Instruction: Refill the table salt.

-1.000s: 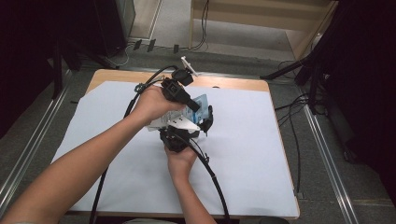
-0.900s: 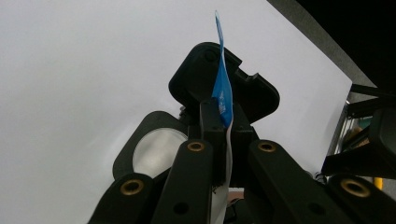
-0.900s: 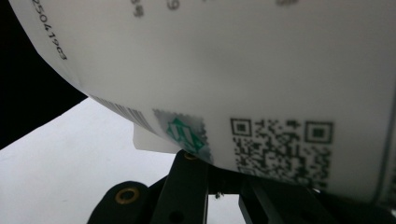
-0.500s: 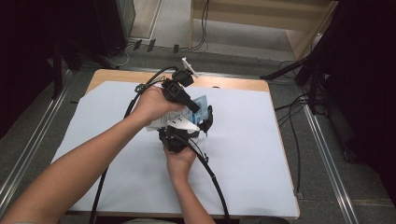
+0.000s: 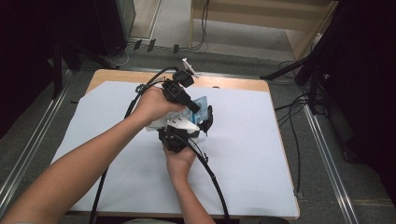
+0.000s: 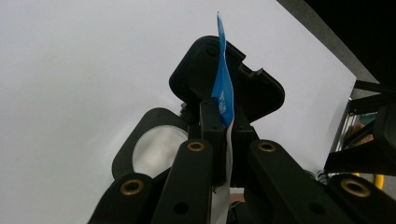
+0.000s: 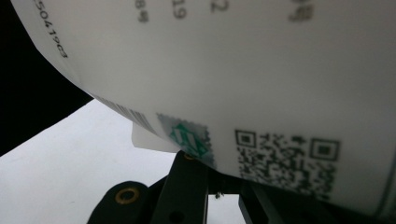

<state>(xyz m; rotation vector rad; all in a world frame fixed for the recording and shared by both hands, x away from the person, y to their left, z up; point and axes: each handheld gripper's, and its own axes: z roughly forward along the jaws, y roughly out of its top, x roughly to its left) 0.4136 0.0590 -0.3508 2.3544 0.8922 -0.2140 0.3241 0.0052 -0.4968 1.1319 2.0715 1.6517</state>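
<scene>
Nothing has moved since the earlier frame: both hands stay locked mid-table. Left gripper (image 5: 198, 111) and right gripper (image 5: 195, 135) are each clamped shut on one blue-and-white plastic packet (image 6: 223, 88) held above the white table cover (image 5: 261, 140). Pulling apart unevenly could rip it or slip a grip.

The white packet (image 7: 243, 70) bears a QR code, a barcode, and "504179C3".

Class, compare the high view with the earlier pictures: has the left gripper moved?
No. The left gripper sits in the same place below the wooden table edge, shut on the flat blue and white packet.
</scene>
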